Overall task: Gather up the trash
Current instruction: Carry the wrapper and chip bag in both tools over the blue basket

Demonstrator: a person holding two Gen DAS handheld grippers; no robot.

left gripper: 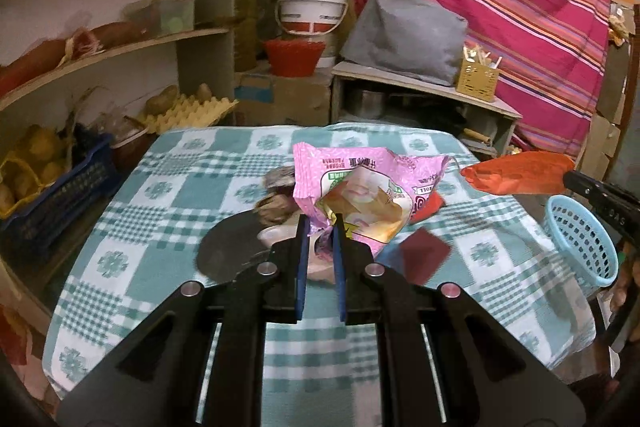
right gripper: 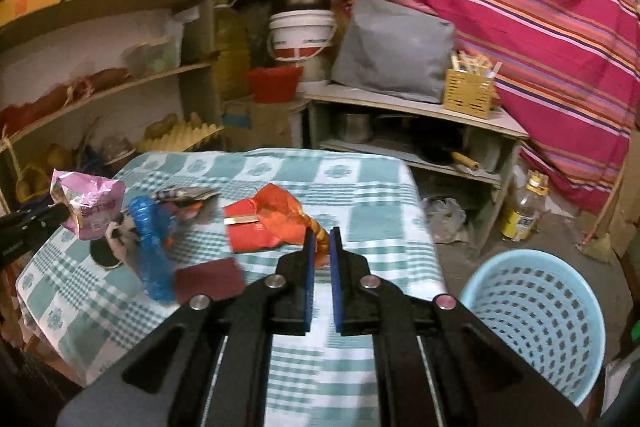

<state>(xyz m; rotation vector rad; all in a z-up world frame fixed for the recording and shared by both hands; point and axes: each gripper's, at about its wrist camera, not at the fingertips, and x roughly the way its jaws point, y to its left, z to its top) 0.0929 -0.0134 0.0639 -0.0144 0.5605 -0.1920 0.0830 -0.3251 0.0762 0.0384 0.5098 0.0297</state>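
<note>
the left tongs (left gripper: pixel 320 227) were pinched on a pink wrapper (left gripper: pixel 360 187), held up over the table (left gripper: pixel 168 195). the right tongs (right gripper: pixel 320 241) gripped a twisted corner of an orange wrapper (right gripper: pixel 280 211), seemingly clear of the cloth. the blue basket (right gripper: pixel 532 323) stood on the floor, to the right of the right tongs. best to carry each wrapper over the basket rim before letting go, since light wrappers drift. a blue bottle (right gripper: pixel 150 243) and other scraps lay between both tongs.
</note>
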